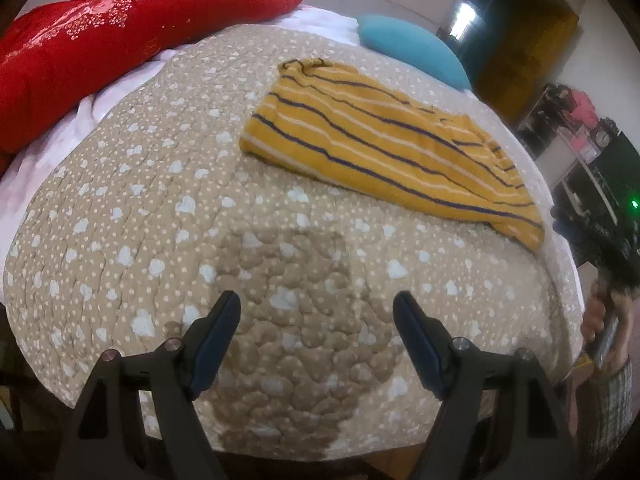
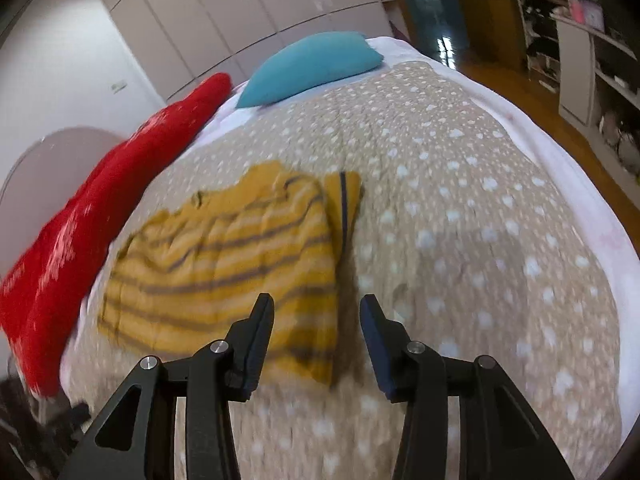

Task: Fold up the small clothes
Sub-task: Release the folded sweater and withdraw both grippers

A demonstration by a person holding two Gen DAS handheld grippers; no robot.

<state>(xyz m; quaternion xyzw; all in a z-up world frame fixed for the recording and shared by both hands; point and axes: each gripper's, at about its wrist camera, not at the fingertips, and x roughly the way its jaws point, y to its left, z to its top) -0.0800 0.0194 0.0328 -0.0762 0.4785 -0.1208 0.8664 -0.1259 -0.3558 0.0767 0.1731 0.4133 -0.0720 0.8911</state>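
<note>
Both your left tool (image 1: 316, 316) and right tool (image 2: 317, 320) gape wide and empty, so next pinch the half-folded striped shirt's (image 1: 384, 140) edge at mid-frame.

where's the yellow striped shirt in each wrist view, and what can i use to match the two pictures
Left wrist: yellow striped shirt lies right of centre in the upper half, on the dotted quilt, ahead of the open left gripper.
Right wrist: shirt sits left of centre, blurred, just ahead of the open right gripper.
Shared landmark: the blue pillow beyond the shirt.
</note>
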